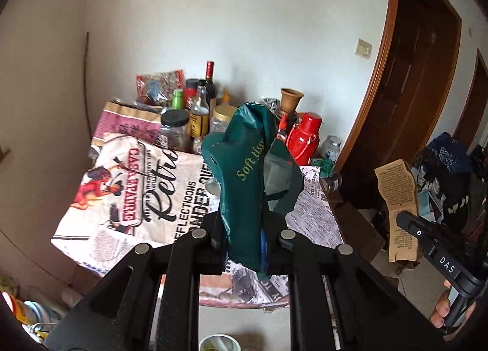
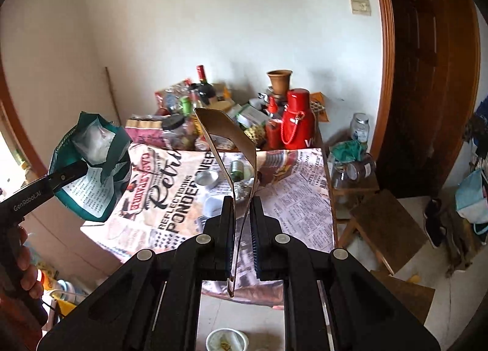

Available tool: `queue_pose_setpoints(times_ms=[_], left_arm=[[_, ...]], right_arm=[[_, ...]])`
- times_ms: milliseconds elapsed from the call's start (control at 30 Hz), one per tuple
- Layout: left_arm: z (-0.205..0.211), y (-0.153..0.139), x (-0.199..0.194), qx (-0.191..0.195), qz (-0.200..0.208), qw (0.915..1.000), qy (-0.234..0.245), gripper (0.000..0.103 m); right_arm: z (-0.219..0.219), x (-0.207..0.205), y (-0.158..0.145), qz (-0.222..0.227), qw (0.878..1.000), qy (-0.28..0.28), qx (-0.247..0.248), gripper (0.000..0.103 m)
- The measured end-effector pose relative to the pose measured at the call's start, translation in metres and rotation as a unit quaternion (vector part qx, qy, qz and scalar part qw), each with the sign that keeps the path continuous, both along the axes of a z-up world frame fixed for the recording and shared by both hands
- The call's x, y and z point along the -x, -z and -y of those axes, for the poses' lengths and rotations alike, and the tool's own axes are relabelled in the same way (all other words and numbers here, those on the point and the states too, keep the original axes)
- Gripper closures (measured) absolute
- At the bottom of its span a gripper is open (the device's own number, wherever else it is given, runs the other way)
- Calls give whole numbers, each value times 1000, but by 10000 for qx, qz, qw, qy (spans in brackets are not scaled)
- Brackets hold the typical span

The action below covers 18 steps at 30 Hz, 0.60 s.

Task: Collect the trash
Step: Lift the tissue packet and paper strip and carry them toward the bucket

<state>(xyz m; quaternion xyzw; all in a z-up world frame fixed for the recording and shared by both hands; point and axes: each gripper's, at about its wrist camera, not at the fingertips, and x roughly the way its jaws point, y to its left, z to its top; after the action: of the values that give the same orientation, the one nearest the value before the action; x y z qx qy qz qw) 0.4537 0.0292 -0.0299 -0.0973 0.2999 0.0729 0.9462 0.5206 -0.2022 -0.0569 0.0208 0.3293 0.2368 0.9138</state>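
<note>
My left gripper [image 1: 244, 229] is shut on a crumpled dark green "Soft tissue" wrapper [image 1: 250, 174] and holds it up above the table. The wrapper also shows in the right wrist view [image 2: 91, 162], clamped at the left. My right gripper [image 2: 242, 223] is shut on a flattened brown cardboard piece [image 2: 231, 143] that stands up between its fingers. The same cardboard shows in the left wrist view [image 1: 399, 207], held by the right gripper at the right edge.
The table [image 2: 299, 207] has a newspaper-print cloth, with a small tin [image 2: 209, 178] and green can [image 2: 237, 168] on it. Bottles, jars, a red thermos [image 2: 297, 125] and a clay pot crowd the back. A white cup [image 2: 225, 340] sits below. A wooden stool [image 2: 387, 229] stands at right.
</note>
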Motion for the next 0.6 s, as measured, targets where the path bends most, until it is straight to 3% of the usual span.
queue_pose_setpoints(times_ms=[333,600], left_arm=[[-15,-9,72,-34,227,9992,313,89],[-39,4,144,1,90,9975,696,89]], right_arm=[[-18,62,-7,184,9997,127,-8,94],[-44,140,0,56,9992,404,-29,94]])
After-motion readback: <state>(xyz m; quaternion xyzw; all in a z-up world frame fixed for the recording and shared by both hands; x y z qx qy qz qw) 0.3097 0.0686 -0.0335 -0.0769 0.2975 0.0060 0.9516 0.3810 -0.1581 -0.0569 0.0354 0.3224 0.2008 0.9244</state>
